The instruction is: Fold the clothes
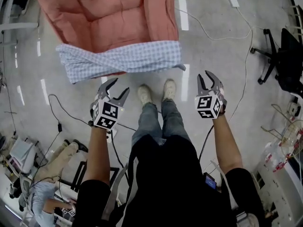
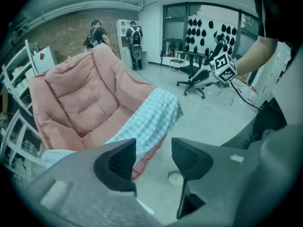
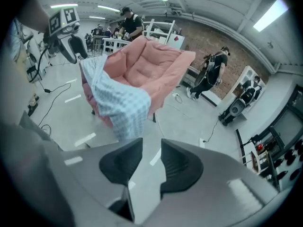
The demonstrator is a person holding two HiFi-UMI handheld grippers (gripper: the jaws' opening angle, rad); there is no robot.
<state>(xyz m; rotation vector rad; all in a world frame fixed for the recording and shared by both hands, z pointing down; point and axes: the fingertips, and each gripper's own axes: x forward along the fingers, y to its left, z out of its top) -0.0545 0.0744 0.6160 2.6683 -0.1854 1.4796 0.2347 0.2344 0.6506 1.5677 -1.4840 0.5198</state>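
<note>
Checked garment (image 1: 120,60), folded into a long band, draped along the front edge of a pink armchair (image 1: 109,13), with its left end in the head view reaching past the seat. Looks loosely layered, with folds crossing near the middle, so likely to come undone if lifted by one end alone. Could also slip off the seat edge onto the floor (image 1: 213,46) if nudged rather than gripped, given so little support underneath. Risks a pinch of cushion together with cloth on too deep a reach, dragging the chair cover and spoiling the fold. Might fail to take the thick layered band into the narrower opening on the right without widening first. Left claw (image 1: 120,86): about half open, nothing between the pads, touching nothing, held in the air short of the garment and apart from it. Right claw (image 1: 204,77): open only a little, just a narrow gap between the pads, likewise empty and clear of everything, held above bare floor off to the right of the garment's end.
</note>
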